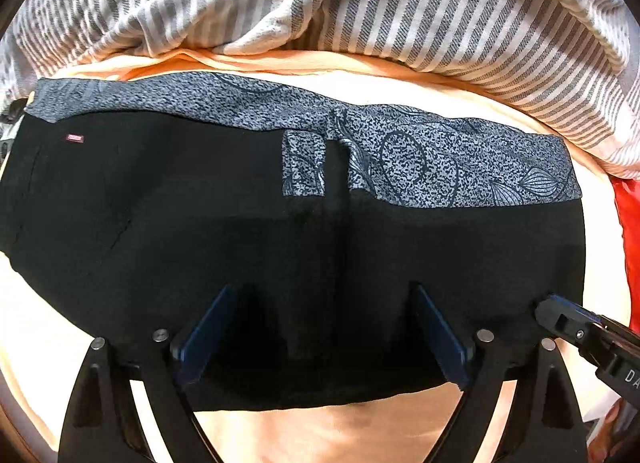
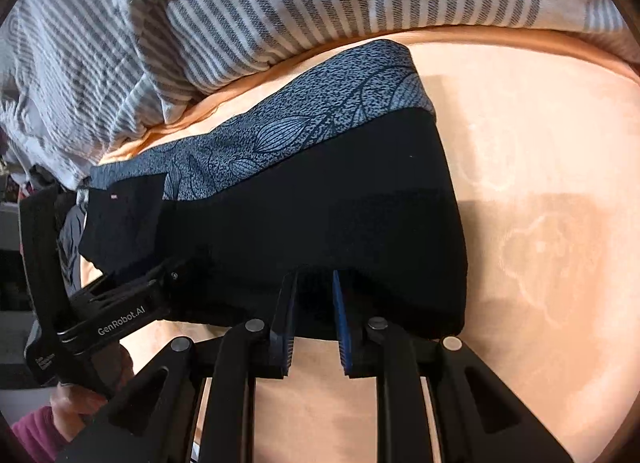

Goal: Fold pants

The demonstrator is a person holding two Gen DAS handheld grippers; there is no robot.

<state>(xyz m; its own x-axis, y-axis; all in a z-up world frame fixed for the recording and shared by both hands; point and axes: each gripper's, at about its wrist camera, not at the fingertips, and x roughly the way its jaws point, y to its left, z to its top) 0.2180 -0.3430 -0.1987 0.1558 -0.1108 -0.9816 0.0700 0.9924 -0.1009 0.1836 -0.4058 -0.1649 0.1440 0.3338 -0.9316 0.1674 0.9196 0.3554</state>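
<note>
The pants (image 1: 200,223) are black with a blue-grey speckled leaf-print band (image 1: 440,167) and lie folded into a compact stack on a peach bed sheet (image 1: 320,435). My left gripper (image 1: 324,303) is open wide, its blue-padded fingers (image 1: 208,327) resting on the near edge of the stack. In the right wrist view the pants (image 2: 320,215) lie crosswise. My right gripper (image 2: 316,283) has its jaws a narrow gap apart at the near edge of the fabric, which rises between the pads (image 2: 340,319). The right gripper also shows in the left wrist view (image 1: 560,315).
A grey-and-white striped blanket (image 1: 360,3) is bunched along the far side, also in the right wrist view (image 2: 240,3). A red item (image 1: 630,243) lies at the right edge. The left gripper's body (image 2: 120,323) and a hand (image 2: 80,399) sit at the left.
</note>
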